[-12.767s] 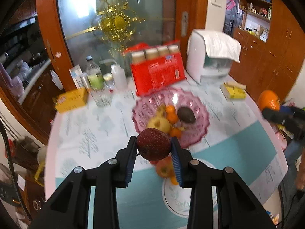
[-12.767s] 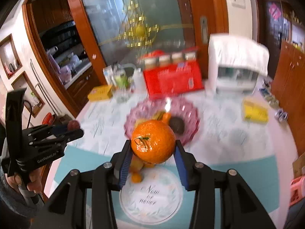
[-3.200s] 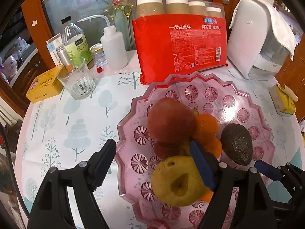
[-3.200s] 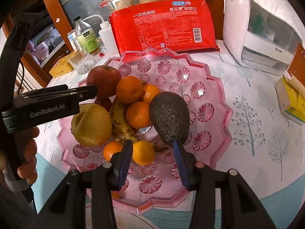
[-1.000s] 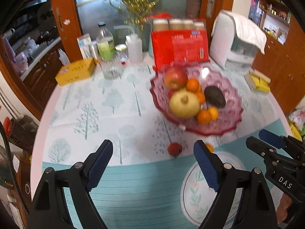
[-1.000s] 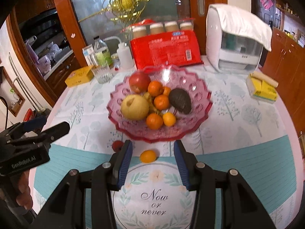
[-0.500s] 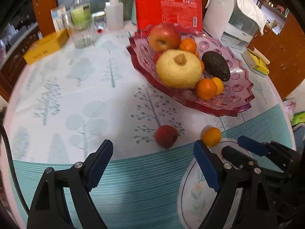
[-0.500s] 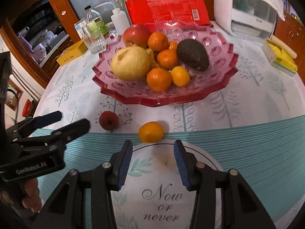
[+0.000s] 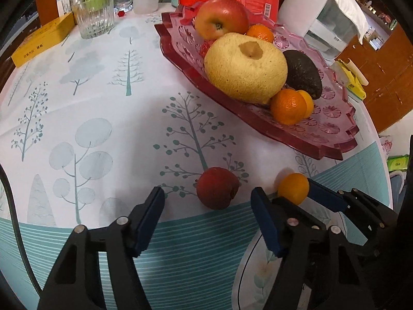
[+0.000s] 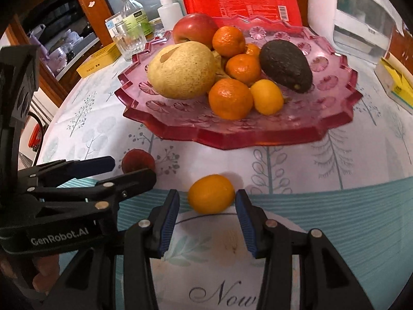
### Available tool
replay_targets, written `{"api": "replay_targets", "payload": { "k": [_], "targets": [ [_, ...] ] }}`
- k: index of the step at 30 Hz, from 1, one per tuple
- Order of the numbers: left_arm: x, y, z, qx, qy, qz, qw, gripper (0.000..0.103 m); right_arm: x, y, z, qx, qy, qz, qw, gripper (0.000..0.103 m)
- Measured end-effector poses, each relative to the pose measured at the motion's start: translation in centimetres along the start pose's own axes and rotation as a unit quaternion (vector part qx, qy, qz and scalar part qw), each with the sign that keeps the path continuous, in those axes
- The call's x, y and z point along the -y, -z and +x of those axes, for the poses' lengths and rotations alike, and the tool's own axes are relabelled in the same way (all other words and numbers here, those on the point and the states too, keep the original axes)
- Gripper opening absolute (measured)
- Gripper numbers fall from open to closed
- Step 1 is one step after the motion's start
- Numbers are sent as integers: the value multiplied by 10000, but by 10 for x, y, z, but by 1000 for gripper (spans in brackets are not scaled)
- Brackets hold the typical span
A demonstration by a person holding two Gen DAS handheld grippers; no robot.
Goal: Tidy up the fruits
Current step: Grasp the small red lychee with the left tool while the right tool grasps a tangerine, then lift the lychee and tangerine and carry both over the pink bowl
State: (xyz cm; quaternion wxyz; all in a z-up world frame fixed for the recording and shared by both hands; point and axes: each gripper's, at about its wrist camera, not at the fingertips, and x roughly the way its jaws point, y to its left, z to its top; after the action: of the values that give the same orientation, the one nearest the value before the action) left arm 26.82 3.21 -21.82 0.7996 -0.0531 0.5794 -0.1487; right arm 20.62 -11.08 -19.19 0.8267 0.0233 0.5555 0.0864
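With both hand-held grippers spread, the left point(image 9: 207, 208) astride the red fruit point(image 9: 217, 187) with jaws just closing, the right point(image 10: 206, 208) astride the orange point(image 10: 211, 193), centre each before pinching gently.

The tree-printed tablecloth surface point(image 9: 98, 108) lies bare on the left, free passage up to the ribbed drinking glass point(image 9: 93, 16) and flat yellow box point(image 9: 38, 42) at the far edge. The scalloped pink glass fruit dish point(image 10: 258, 134) blocks the middle — its rim overhangs just beyond the small dark-red fruit point(image 9: 217, 187) and loose small orange citrus point(image 10: 211, 193), which sit near each other with a narrow gap.
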Motion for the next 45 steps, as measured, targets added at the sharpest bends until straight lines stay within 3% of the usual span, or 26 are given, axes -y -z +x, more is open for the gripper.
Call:
{"api": "replay_targets", "payload": {
  "k": [5, 7, 10, 23, 35, 40, 45],
  "targets": [
    [7, 0, 2, 97, -105, 27, 9999, 57, -1, 0, 4, 56, 98, -114, 9999, 44],
    [11, 1, 3, 148, -155, 51, 9998, 45, -1, 1, 5, 56, 124, -192, 9997, 39],
    [16, 2, 3, 199, -217, 83, 9995, 32, -2, 1, 5, 95, 119, -238, 9996, 38],
    [5, 11, -28, 358, -326, -157, 9987, 31, -3, 8, -4, -8, -5, -245, 9997, 38],
    [23, 32, -93, 593, -368, -160, 9974, 31, -11, 20, -65, 261, -227, -399, 9986, 38],
    [50, 14, -138, 937, -452, 59, 9946, 31, 2, -2, -113, 516, -231, -369, 9977, 38],
    [81, -21, -185, 1428, -558, 337, 9876, 31, 19, -52, -174, 1009, -170, -523, 9934, 38]
  ]
}}
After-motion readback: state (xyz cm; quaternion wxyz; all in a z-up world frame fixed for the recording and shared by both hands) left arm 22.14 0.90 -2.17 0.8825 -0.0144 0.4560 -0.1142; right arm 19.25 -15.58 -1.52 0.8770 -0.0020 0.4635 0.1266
